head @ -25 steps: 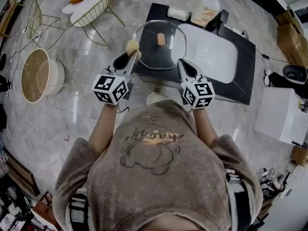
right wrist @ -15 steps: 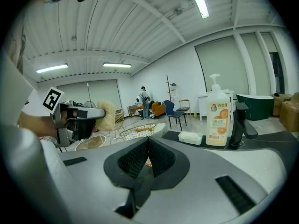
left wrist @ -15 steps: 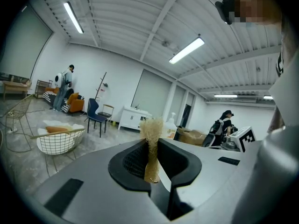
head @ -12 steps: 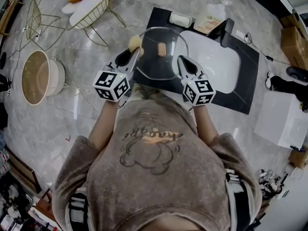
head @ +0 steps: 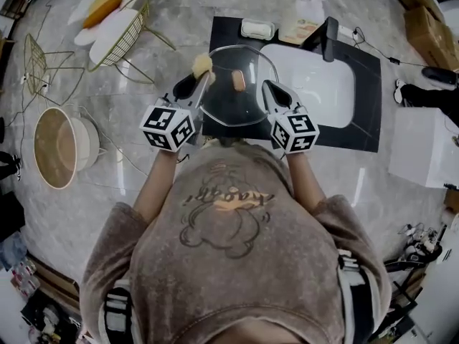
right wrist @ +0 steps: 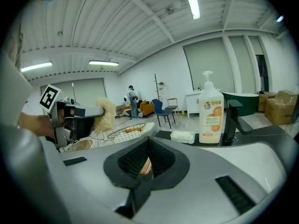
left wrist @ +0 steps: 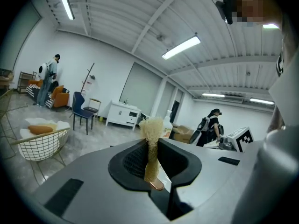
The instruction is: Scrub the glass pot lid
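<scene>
Right gripper (head: 270,90) jaws clenched on the right rim of the glass pot lid (head: 229,106), lid held over the black sink surround (head: 366,120), just left of the white sink (head: 319,84). Left gripper (head: 193,86) pinches a yellow scrubber (head: 202,65) at the lid's left edge, contact unclear. Soap bottle (head: 300,26) stands behind the sink
</scene>
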Available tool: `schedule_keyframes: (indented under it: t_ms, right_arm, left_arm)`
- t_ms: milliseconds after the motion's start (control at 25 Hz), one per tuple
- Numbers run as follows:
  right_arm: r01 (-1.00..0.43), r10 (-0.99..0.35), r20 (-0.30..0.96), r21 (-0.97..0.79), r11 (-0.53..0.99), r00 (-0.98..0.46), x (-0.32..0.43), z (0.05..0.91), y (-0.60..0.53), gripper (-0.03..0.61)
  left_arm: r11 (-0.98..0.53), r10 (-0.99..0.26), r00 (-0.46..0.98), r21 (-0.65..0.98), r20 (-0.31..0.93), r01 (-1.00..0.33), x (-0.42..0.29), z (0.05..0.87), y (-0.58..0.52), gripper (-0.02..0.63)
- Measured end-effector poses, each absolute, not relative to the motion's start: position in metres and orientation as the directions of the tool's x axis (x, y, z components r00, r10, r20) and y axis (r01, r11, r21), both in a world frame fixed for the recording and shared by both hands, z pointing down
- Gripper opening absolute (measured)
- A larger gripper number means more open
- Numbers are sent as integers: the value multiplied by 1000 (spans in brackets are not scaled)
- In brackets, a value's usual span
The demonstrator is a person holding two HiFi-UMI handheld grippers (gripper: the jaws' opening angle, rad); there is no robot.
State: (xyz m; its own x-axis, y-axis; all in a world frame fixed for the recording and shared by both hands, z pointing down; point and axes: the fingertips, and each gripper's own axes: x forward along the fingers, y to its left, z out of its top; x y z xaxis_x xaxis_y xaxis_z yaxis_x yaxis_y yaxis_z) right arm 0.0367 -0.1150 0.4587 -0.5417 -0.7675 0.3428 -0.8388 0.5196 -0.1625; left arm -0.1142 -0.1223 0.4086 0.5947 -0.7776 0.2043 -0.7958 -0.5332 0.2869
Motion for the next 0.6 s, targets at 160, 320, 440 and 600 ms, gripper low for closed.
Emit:
schedule_keyframes:
  t_ms: [160,320,440,600]
  right_arm:
    - [-849,-759,387,-161,503,-523,31,469,-120,2]
    - [-821,-712,421,-186,539,-562,16,477,-123,102]
    - [-813,-695,433,-198,548,-574,11,484,-127,172]
    - [-800,-659,466,-228,555,-590,3,499,-129,247]
  left_arm:
    - [-551,-762,613,290,209,-783,-116,414,-130,63]
    - [-559,-752,624,297,212,-774,-118,418,-136,63]
    - [-562,-748,628,300,215,-771,-117,422,-141,63]
    - [-562,-743,630,301,224,-770,-120,424,-146,63]
